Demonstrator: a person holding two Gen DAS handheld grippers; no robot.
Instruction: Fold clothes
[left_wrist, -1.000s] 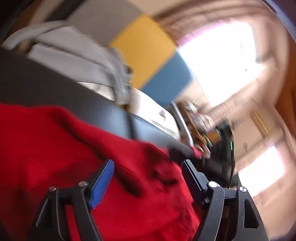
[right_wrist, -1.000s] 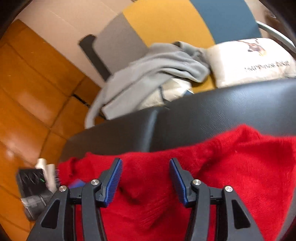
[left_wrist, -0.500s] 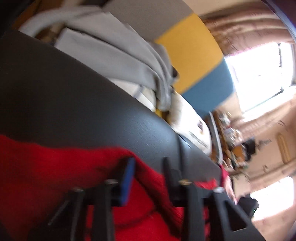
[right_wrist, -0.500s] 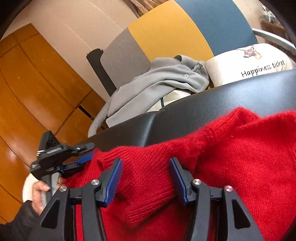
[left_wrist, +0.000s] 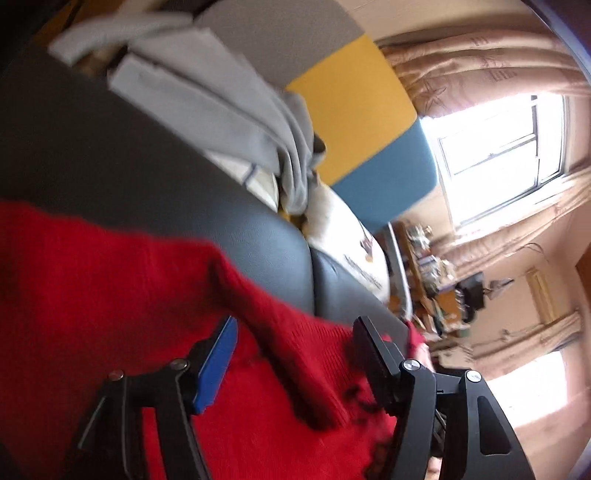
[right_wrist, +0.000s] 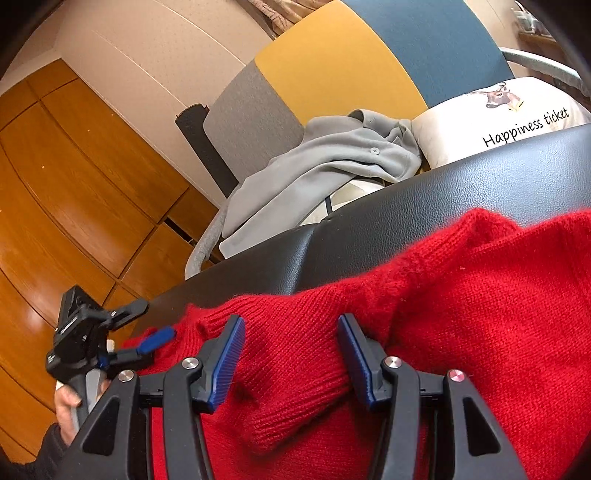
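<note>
The red sweater (right_wrist: 461, 332) lies on the black padded surface (right_wrist: 424, 206) across the lower frame, its cuff fold between the right tool's (right_wrist: 291, 354) parted pads, unpinched, while the left tool (left_wrist: 291, 354) is opening over a ridge; risk: the fold slumps undone.

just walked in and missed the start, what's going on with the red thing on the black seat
A person is folding a red knitted sweater spread over a black leather cushion, with a handheld tool in each hand. The right tool straddles a rolled sleeve of the sweater, its pads apart and not clearly pressing it. The left tool is over the sweater's edge, its jaws opening with a ridge of knit between them. A grey garment lies untouched on the chair behind.
</note>
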